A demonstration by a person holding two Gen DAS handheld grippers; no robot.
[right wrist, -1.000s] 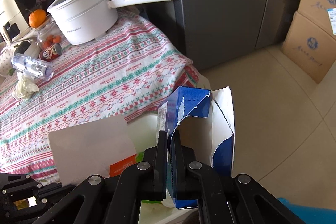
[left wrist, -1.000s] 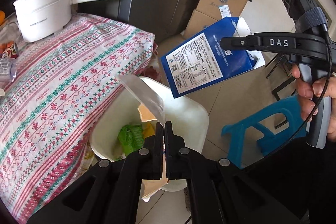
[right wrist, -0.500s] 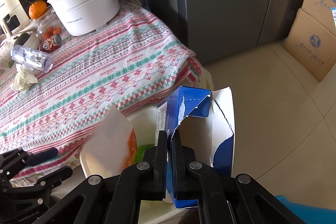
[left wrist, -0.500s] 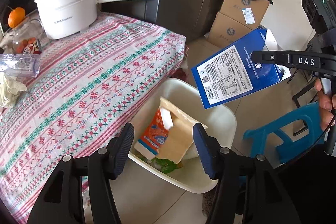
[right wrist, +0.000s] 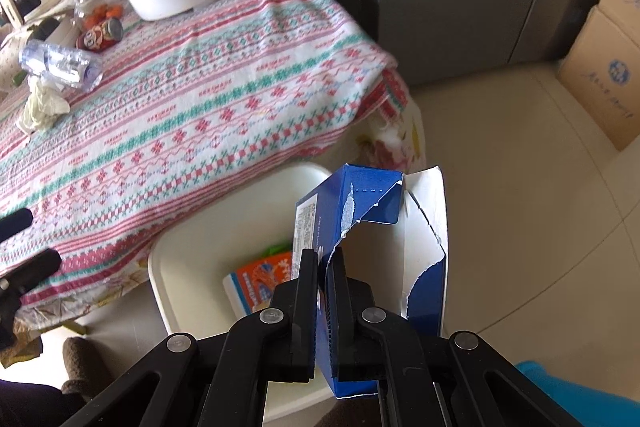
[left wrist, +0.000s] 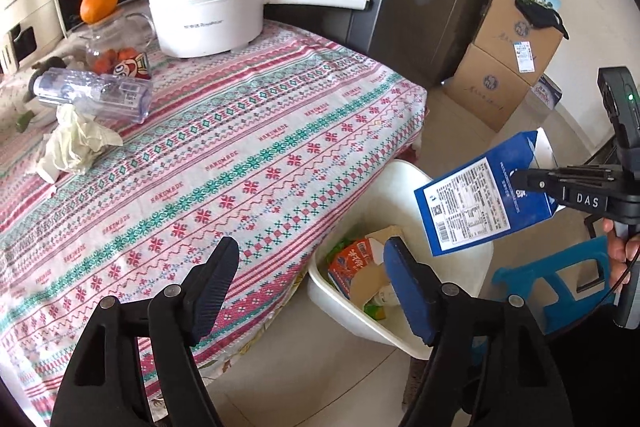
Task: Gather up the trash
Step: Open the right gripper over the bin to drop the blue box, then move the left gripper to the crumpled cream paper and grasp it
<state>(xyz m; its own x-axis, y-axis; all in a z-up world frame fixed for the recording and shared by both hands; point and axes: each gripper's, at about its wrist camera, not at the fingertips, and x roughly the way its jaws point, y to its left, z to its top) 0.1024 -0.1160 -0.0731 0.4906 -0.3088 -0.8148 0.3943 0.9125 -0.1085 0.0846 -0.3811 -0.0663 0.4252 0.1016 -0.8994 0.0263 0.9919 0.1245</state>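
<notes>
My left gripper (left wrist: pixel 310 269) stands with its jaws spread wide and nothing between them, held above the table edge and the near rim of the white bin (left wrist: pixel 400 333). My right gripper (right wrist: pixel 322 267) has its jaws closed flat on one torn wall of the blue carton (right wrist: pixel 362 215), with the card pinched between the two pads. From the left wrist view, the same carton (left wrist: pixel 480 199) hangs in the air over the far right side of the bin, label side facing the camera, clear of the bin rim and not touching the table.

The bin sits on the floor just beside the draped corner of the tablecloth (left wrist: pixel 240 163). Inside it lies an orange packet (left wrist: pixel 350 265) with brown card against it and green wrappers beneath; the orange packet (right wrist: pixel 260 281) is also seen directly below the carton in the right wrist view.

On the table, well apart from the bin: a crumpled tissue (left wrist: pixel 74 143), a clear plastic bottle (left wrist: pixel 94 93) lying on its side touching the tissue, a small can (right wrist: pixel 100 34) on its side, and a white pot (left wrist: pixel 206 13) with a long handle. A blue stool (left wrist: pixel 560 283) stands on the floor beyond the bin, and cardboard boxes (left wrist: pixel 502 71) are stacked near the wall
</notes>
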